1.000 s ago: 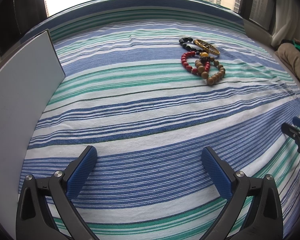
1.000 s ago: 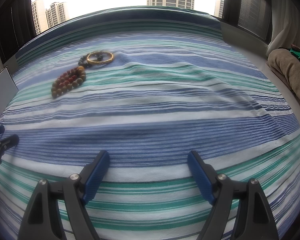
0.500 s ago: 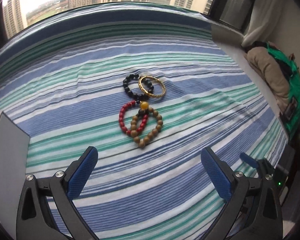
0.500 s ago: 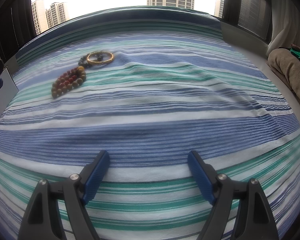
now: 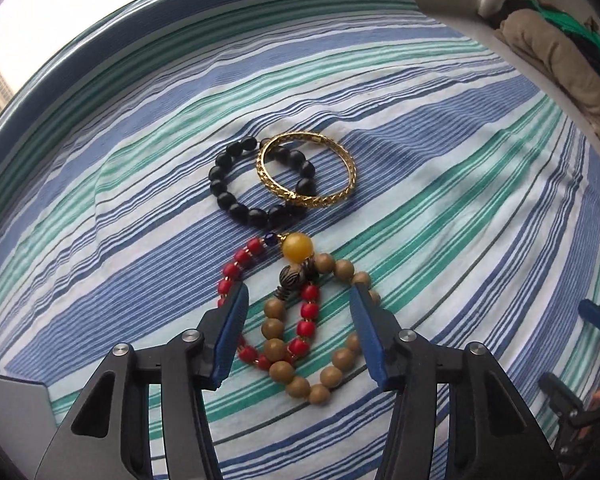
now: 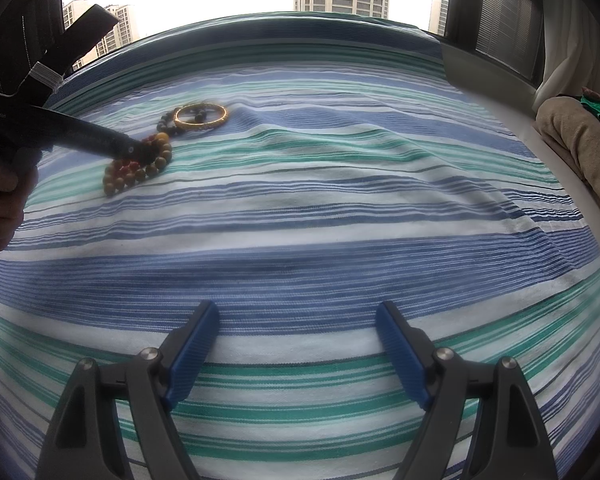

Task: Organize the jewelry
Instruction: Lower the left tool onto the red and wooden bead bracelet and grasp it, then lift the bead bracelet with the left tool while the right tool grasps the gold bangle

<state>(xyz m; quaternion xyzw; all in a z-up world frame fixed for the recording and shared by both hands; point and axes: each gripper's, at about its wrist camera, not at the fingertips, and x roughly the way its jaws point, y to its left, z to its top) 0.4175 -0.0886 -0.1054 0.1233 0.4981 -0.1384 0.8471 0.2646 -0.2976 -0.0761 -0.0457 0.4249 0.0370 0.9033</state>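
On the left gripper [image 6: 140, 151] — small white print, too blurred to read.

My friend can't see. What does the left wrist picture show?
The left tool is closing over tangled red beads and tan beads on a striped cloth. Behind them, a gold bangle overlaps a black bead bracelet.

Bangle [image 5: 306, 172] overlapping bead bracelet [image 5: 236, 196], two bracelets [image 5: 300, 320] nearer, on bedsheet [image 5: 440, 220]
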